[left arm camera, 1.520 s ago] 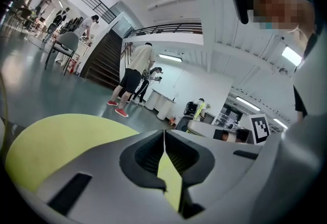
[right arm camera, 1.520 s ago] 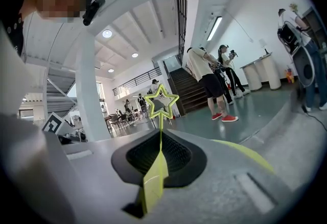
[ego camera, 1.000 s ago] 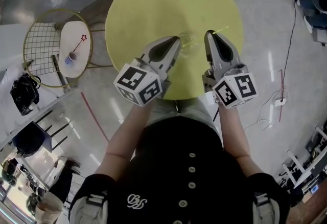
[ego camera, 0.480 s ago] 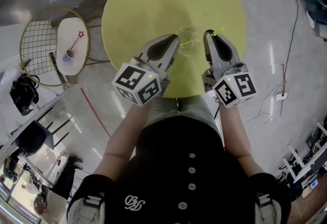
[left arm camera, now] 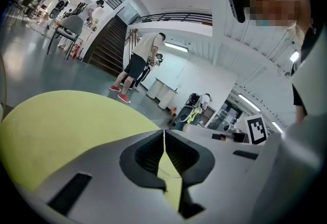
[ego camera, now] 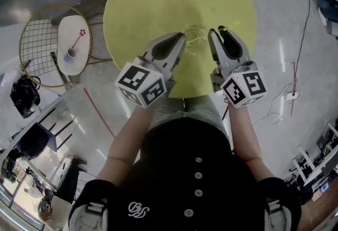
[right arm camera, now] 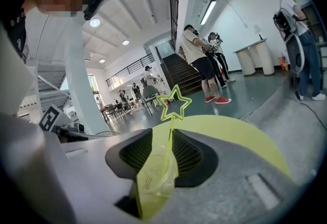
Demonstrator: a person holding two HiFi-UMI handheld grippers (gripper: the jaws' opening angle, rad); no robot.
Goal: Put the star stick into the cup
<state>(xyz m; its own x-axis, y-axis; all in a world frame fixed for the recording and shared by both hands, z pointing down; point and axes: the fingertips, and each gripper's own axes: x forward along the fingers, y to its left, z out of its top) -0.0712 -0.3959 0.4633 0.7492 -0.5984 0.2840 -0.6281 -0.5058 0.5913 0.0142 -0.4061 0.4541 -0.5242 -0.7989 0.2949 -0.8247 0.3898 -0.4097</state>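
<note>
Star stick [right arm camera: 170, 131] stands in the clear cup [right arm camera: 153, 182] on the yellow counter [ego camera: 158, 3]; insertion looks done. Right tool [right arm camera: 163, 132] is opening around the stick, not gripping it. Left tool [left arm camera: 164, 132] is closed and empty.

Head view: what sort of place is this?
Likely a big open indoor hall, perhaps a lab or office atrium: polished floor, a staircase up to a railed upper level, people standing about.

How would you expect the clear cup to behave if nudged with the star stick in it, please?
The clear cup looks thin-walled plastic, so probably light and easily squashed. With the tall star stick leaning over its rim, it may tip or slide on the yellow table.
</note>
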